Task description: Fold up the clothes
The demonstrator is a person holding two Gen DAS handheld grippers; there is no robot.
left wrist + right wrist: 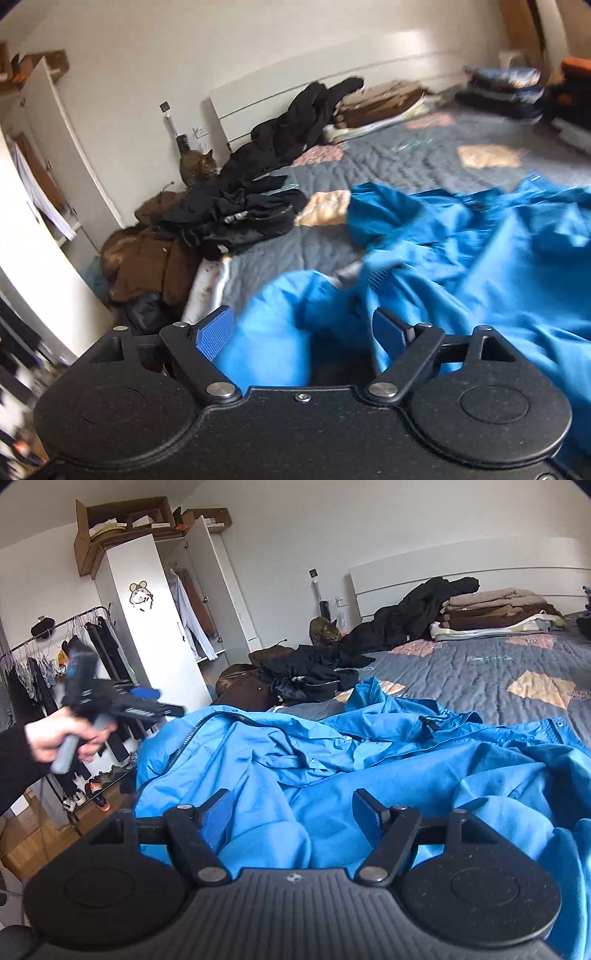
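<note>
- Two hand-held grippers work over a bed (480, 672) with a grey patchwork quilt; a crumpled blue jacket (332, 753) sprawls across its near edge, zip open.
- Left hand-held gripper (303, 328) has its jaws spread wide with blue fabric between the pads, nothing pinched; the right wrist view shows it raised off the bed's left edge in a person's hand (55, 738), blurred.
- Right hand-held gripper (291, 812) hovers low over the jacket at the near edge, jaws apart, pads clear of the cloth.
- Black clothes (314, 668) and a brown garment (147, 251) are heaped at the bed's left edge.
- Folded brown and beige laundry (495, 609) is stacked by the headboard (443, 568).
- A tabby cat (325, 631) sits beside the far left corner.
</note>
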